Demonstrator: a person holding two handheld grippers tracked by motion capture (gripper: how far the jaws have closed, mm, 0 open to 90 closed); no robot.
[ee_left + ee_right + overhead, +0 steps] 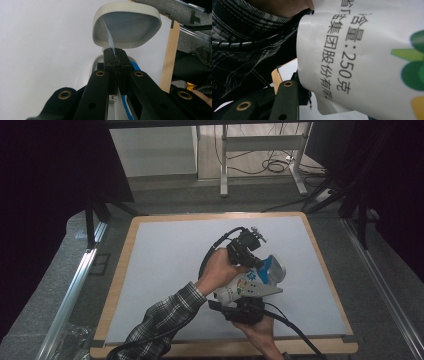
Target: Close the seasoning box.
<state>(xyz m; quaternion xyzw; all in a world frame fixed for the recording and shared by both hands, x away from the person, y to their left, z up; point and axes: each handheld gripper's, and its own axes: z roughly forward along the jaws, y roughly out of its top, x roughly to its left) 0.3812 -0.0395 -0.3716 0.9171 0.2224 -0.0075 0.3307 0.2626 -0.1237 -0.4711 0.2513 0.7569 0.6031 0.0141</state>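
We see the left gripper (253, 261) clenched on the cup's blue-edged foil lid (110, 37), while the right gripper (246, 306) grasps the white yogurt cup (240, 289) beneath it.

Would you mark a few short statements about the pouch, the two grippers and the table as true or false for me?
1. The left gripper is shut on a thin edge of the pouch. True.
2. The pouch lies flat on the table, untouched. False: both grippers hold it above the table.
3. The right gripper grips the pouch's printed white body. True.
4. The pouch is plain black. False: it is white with blue, green and yellow print.
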